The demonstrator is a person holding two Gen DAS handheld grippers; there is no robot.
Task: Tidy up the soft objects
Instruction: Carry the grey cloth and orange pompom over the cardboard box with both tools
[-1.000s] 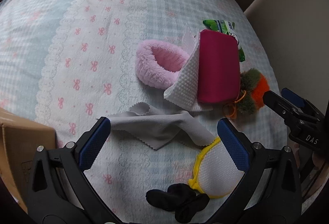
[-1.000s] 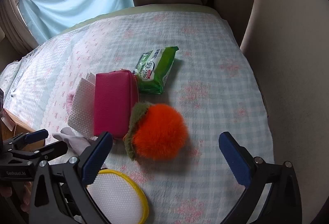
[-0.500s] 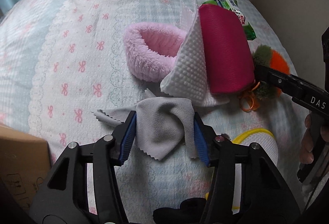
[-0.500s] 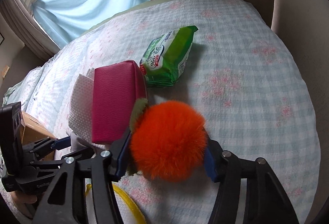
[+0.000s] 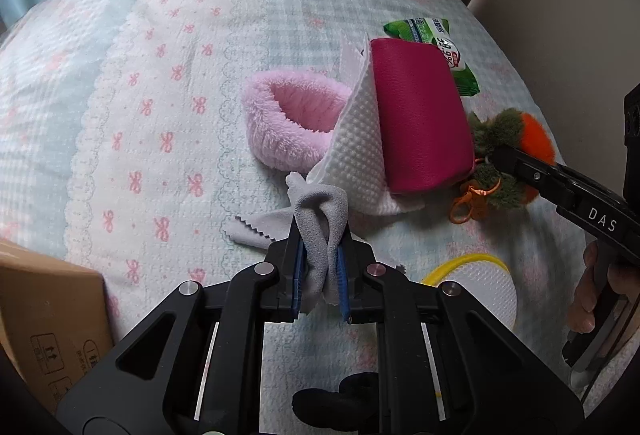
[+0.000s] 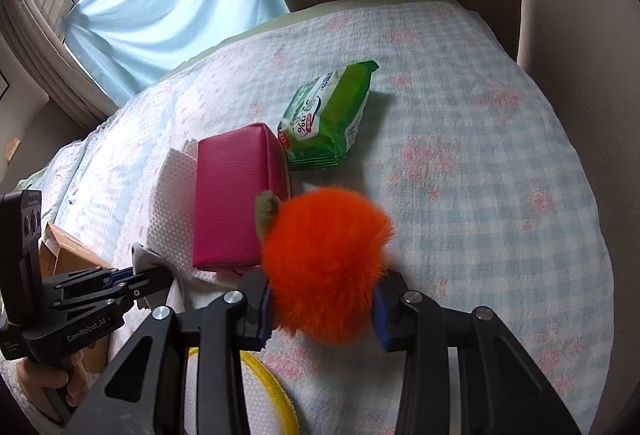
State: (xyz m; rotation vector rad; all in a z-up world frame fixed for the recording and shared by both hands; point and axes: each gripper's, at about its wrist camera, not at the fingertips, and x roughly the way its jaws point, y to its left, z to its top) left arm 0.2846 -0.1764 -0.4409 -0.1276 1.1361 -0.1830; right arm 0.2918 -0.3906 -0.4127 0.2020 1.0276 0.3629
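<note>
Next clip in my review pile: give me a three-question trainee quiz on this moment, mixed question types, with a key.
1. True or false: the left gripper is shut on the grey cloth.
2. Multiple choice: what is the right gripper clamped on? A) the green wipes pack B) the orange pompom C) the pink fuzzy band
3. Fill in: the magenta pouch lies on top of a white ______ cloth.

Key: 1 true; 2 B; 3 textured (waffle).
</note>
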